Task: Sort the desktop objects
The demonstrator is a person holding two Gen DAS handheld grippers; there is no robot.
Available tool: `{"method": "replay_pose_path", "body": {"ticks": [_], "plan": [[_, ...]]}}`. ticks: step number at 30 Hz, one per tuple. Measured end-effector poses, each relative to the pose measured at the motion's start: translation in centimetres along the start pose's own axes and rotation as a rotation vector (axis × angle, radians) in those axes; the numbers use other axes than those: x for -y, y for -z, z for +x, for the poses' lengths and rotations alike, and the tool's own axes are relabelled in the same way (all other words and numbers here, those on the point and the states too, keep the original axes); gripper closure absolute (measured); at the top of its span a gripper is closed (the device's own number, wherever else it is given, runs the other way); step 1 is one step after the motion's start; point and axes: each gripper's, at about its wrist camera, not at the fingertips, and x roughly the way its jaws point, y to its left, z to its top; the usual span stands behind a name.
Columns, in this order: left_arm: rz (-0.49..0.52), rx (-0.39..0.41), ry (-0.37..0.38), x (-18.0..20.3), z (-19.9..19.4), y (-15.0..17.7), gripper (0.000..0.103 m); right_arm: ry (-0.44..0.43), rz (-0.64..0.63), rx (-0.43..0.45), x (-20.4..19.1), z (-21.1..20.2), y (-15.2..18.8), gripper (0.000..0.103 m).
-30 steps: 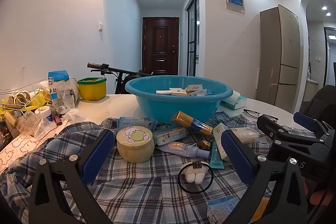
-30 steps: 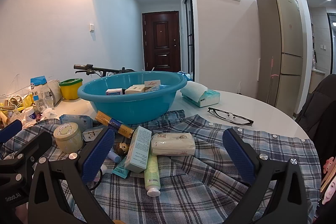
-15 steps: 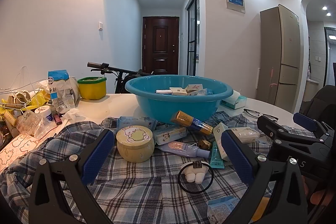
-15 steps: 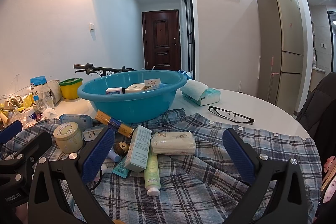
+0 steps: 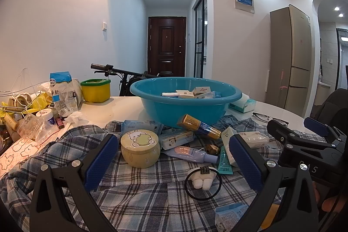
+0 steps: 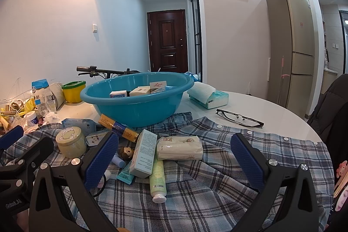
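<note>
A: What's the surface like?

B: A white round table, with a plaid shirt spread over the lower half of both frames and a white-walled hallway with a dark door behind.

A: Nearest things first?

B: In the left wrist view, low centre, a black hair tie with a white plush charm lies on the shirt. Just above it are a lavender tube and a teal tube. Left of centre stands a round cream tin, lid on, with a bear picture. In the right wrist view, bottom centre, a pale green tube lies cap toward the camera, with a light blue box leaning over it and a tissue pack just to the right.

A: And further back?

B: A gold and blue tube rests against the blue basin, mid-frame. The basin holds several small boxes. Right of it sit a tissue box and eyeglasses; at mid-left, a yellow tub with a green rim.

A: The grippers?

B: The left gripper hovers low over the shirt, jaws spread wide, gripping nothing. The right gripper is likewise released, fingers apart on either side of the box and tubes, touching none.
</note>
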Motion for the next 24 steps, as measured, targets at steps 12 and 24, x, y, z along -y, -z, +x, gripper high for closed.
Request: {"method": "replay_pose_path", "body": {"ticks": [12,24], "plan": [[-0.001,0.001,-0.002,-0.04,-0.09,0.13,0.0,0.0,0.001,0.001,-0.04,-0.11,0.03,0.0],[-0.002,0.001,-0.003,-0.07,-0.1,0.1,0.0,0.0,0.003,0.0,0.06,-0.13,-0.01,0.0]]}}
